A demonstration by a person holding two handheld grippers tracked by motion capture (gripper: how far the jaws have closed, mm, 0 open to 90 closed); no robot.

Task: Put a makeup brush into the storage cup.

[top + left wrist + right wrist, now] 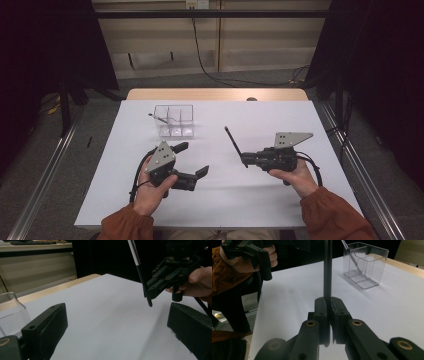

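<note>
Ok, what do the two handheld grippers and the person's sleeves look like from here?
Both grippers are matte black with two blocky jaws on linkage arms with brass-coloured pivot pins. The left gripper and right gripper each carry a grey three-cornered plate with small dark holes on top. A black cable trails from each. The sleeves are rust-orange with gathered cuffs.

A clear plastic box with compartments (174, 120) stands on the white table (220, 200), toward its far left. Nearer, the left gripper (192, 159) lies left of the right gripper (243, 159), which pinches a thin black pen (233, 142) angled toward the box.
</note>
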